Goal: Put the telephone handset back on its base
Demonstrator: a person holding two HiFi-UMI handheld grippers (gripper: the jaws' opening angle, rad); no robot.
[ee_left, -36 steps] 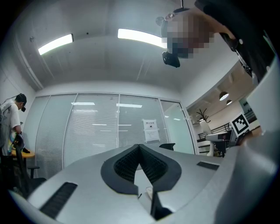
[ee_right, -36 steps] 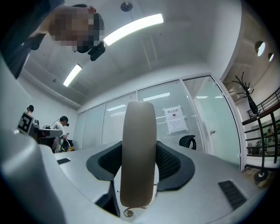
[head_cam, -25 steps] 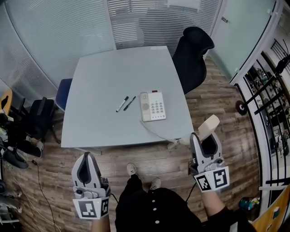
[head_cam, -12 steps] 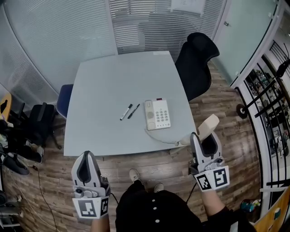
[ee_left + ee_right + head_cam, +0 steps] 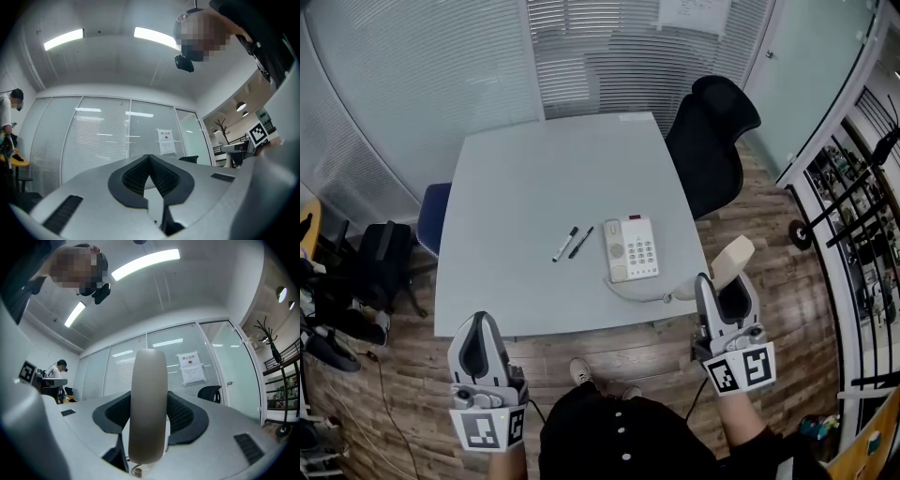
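Note:
The cream telephone base (image 5: 632, 248) with its keypad lies on the grey table (image 5: 525, 206), right of the middle, its cradle side bare. A coiled cord (image 5: 639, 295) runs from it over the near table edge to the beige handset (image 5: 727, 262). My right gripper (image 5: 720, 291) is shut on that handset and holds it upright off the table's near right corner; the handset (image 5: 148, 423) stands between the pads in the right gripper view. My left gripper (image 5: 482, 349) hangs shut and empty below the table's near left edge, pads (image 5: 161, 176) together.
Two black pens (image 5: 575, 243) lie left of the phone. A black office chair (image 5: 708, 141) stands at the table's right, a blue chair (image 5: 431, 216) at its left. Bags and cables crowd the floor at left; metal railing runs along the right.
The head view has shifted, so the table and phone sit lower and farther right in the picture. Both grippers keep their places, and the handset stays held.

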